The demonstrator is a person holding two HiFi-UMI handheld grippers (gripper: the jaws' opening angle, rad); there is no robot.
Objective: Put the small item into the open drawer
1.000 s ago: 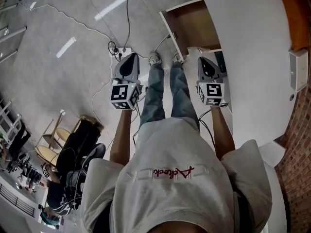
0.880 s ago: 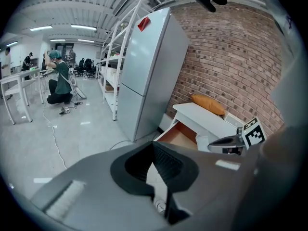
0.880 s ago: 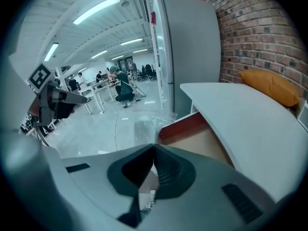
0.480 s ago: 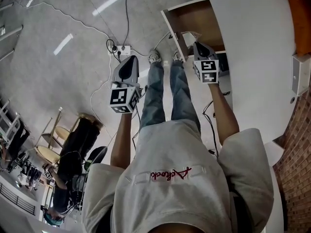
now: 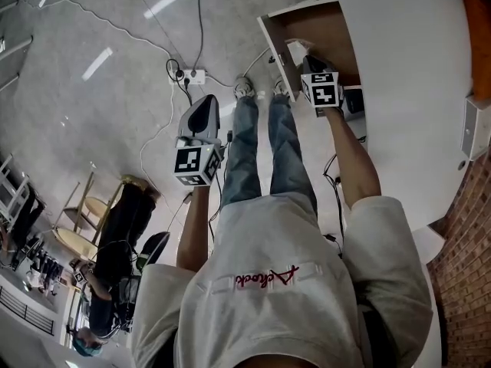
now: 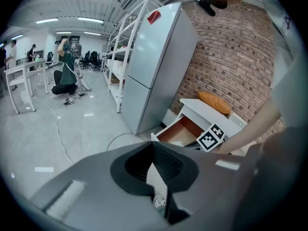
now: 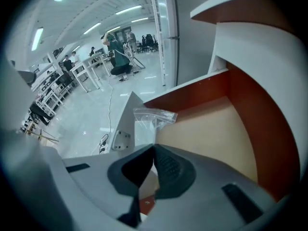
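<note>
Right gripper [image 7: 154,148] has its jaws clamped together on a clear plastic bag [image 7: 153,116]. The bag pokes out past the tips toward 12 o'clock in the right gripper view. Right behind it is the open drawer [image 7: 216,129], with a bare wooden bottom and reddish-brown inner walls, filling that view from roughly 1 to 5 o'clock. The bag sits over the drawer's white wall at about 11 o'clock of the tips. I honestly can't tell if it's touching the wall or the bottom.

In the head view the drawer is up at 1 o'clock of the frame, pulled out from under the white desk [image 5: 414,90]. The right gripper points steeply down into it, marker cube facing up.

Left gripper [image 5: 205,102] is over at 9 o'clock from the person's shoes [image 5: 244,92], above plain floor [image 5: 92,113] and well apart from the drawer. A power strip [image 5: 196,75] lies on the floor at 12 o'clock of it. In the left gripper view its jaws are pressed together with nothing between them. From there the drawer shows at about 1 o'clock past the tips. A fridge [image 6: 154,66] stands at 12 o'clock, a brick wall [image 6: 231,57] is at 2 o'clock, and an orange cushion [image 6: 214,103] lies on the desk.
</note>
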